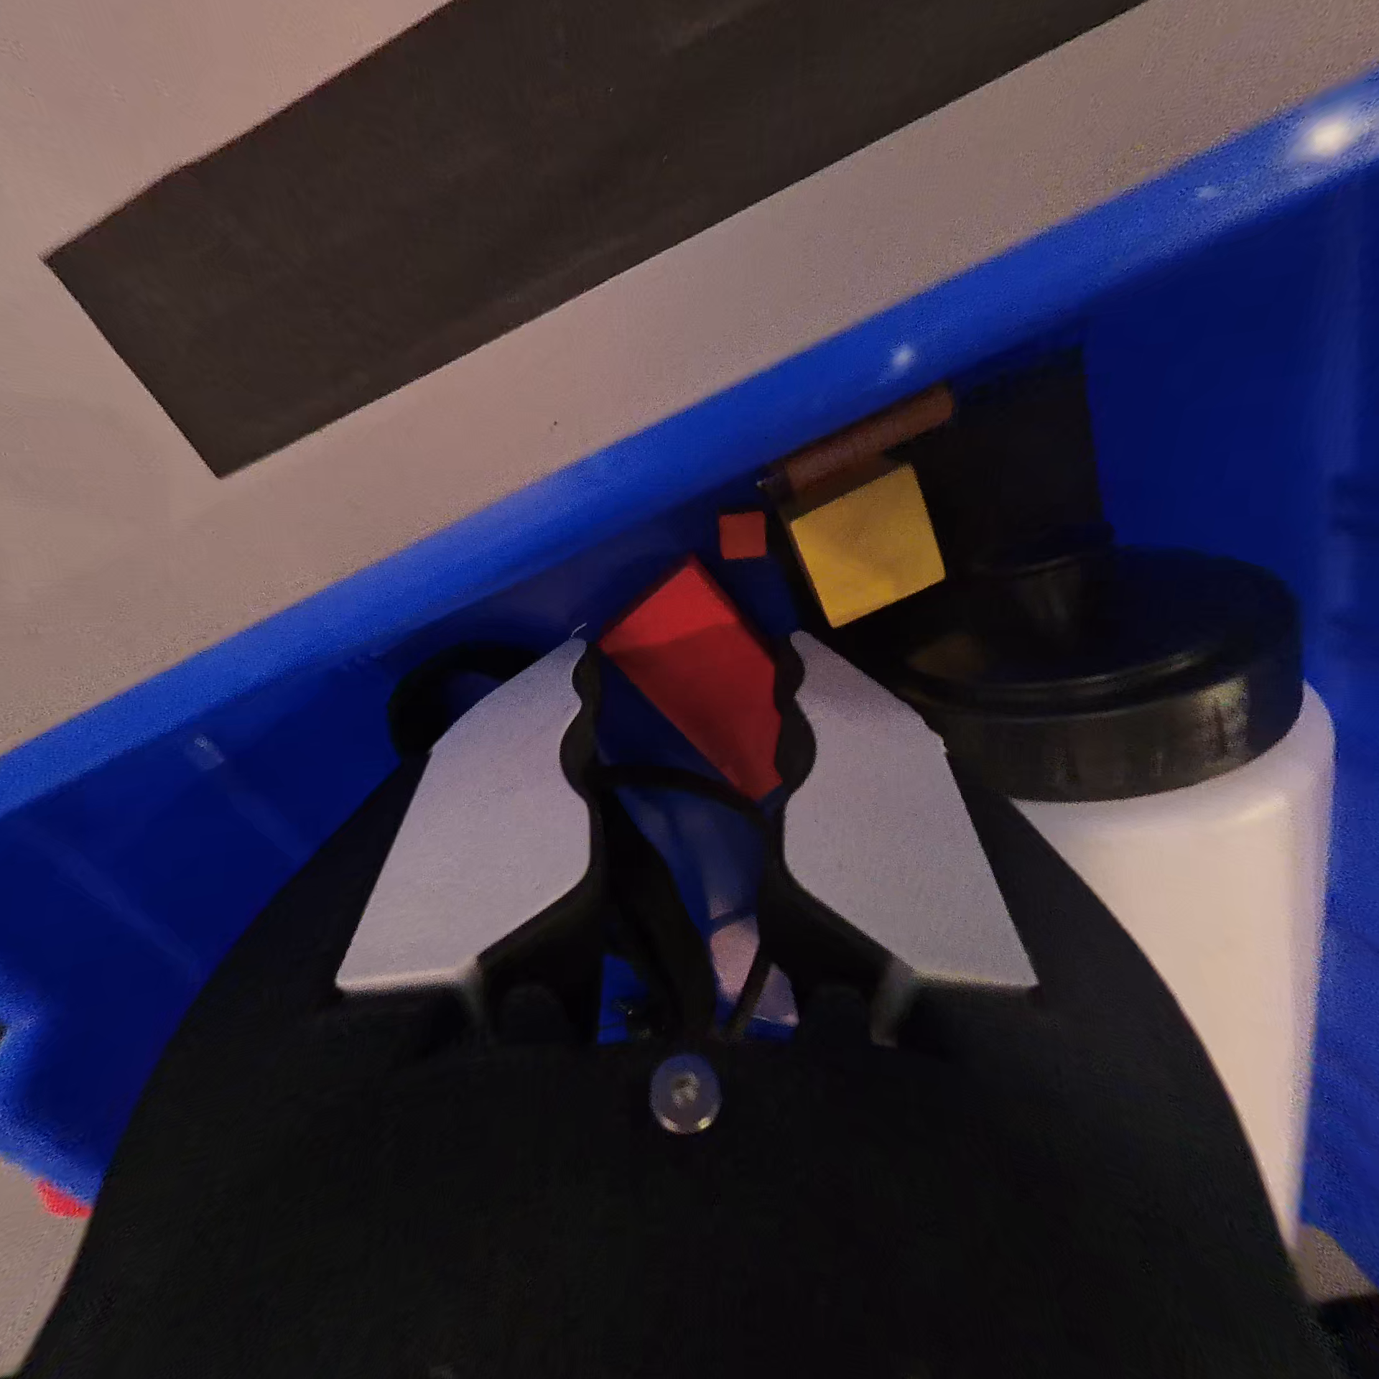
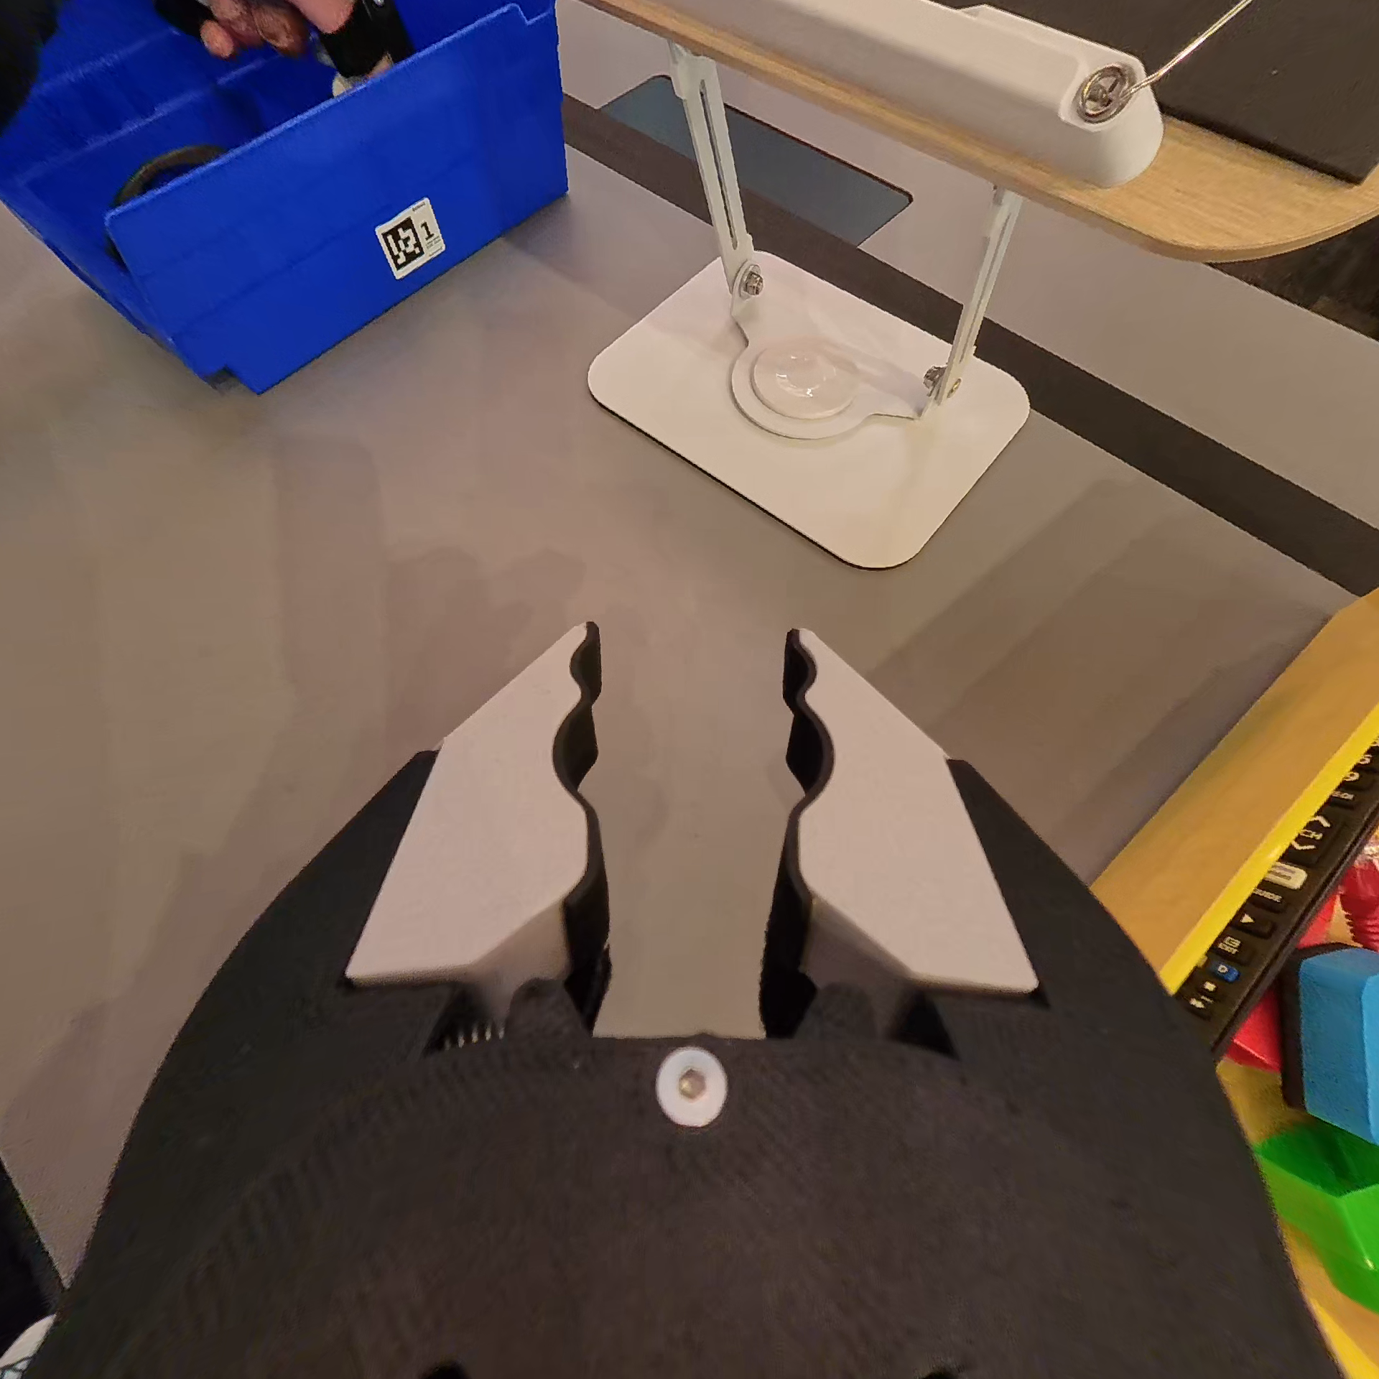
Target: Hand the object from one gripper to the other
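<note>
In the left wrist view my left gripper (image 1: 690,649) is down inside a blue bin (image 1: 448,597). Its jaws stand apart on either side of a red block (image 1: 701,671), with a thin black cord (image 1: 671,783) looped between them. The block touches the right finger (image 1: 865,783); I cannot tell if it is pinched. In the right wrist view my right gripper (image 2: 690,634) is open and empty above the grey table (image 2: 298,597). The bin (image 2: 298,283) stands far left of it, with a hand (image 2: 254,30) reaching into it.
Also in the bin are a yellow cube (image 1: 865,545), a small red piece (image 1: 741,536), a brown stick (image 1: 873,436) and a white bottle (image 1: 1194,933) with a black lid (image 1: 1104,671). A white stand (image 2: 813,418) is ahead of my right gripper. A yellow tray (image 2: 1194,858) with coloured blocks is at the right. About 50 centimeters separates my left fingertips from my right. The left tips stand about 4 centimeters off the yellow cube (image 1: 865,545).
</note>
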Demonstrator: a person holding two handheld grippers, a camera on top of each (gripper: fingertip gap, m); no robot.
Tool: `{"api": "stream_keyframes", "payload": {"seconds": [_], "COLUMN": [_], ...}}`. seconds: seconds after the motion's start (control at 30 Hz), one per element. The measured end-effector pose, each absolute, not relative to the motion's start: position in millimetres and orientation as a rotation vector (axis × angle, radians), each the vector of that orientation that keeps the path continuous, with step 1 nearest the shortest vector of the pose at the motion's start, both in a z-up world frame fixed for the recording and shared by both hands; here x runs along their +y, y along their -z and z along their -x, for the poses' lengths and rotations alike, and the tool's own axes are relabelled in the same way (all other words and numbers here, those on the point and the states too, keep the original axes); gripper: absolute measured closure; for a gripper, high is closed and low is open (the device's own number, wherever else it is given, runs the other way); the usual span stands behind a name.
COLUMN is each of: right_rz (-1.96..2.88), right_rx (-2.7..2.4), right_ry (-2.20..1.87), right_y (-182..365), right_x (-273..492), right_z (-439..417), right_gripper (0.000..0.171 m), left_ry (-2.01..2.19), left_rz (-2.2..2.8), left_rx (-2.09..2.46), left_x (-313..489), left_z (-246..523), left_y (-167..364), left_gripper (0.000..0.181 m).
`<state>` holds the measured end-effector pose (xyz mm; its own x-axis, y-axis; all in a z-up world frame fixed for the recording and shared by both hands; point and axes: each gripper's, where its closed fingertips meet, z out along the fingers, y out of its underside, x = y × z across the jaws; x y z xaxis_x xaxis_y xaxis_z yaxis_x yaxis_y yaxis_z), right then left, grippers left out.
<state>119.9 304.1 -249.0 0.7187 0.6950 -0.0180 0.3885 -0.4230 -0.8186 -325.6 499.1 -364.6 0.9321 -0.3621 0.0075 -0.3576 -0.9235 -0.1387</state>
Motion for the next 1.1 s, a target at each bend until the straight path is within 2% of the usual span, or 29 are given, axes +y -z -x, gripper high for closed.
{"api": "stream_keyframes", "payload": {"seconds": [0.1,0.37,0.5,0.77,0.97,1.1], "right_rz": [2.059,2.037,2.014,1.914,1.785,1.686], "right_rx": [-0.828,-0.833,-0.853,-0.943,-0.970,-0.958], "right_ry": [-0.457,-0.481,-0.503,-0.548,-0.675,-0.790], "right_y": [250,246,243,228,197,171], "right_x": [304,301,298,286,268,253], "right_z": [-117,-116,-110,-81,-52,-37], "right_gripper": [0.124,0.125,0.125,0.123,0.118,0.117], "left_ry": [0.079,0.009,0.081,0.375,0.658,0.805], "left_rz": [3.008,2.872,2.677,2.134,1.780,1.642], "left_rx": [0.452,0.497,0.509,0.629,0.830,0.913], "left_x": [499,507,510,499,433,377], "left_z": [329,339,334,287,208,153], "left_y": [372,360,330,237,174,153], "left_gripper": [0.145,0.147,0.147,0.147,0.148,0.148]}}
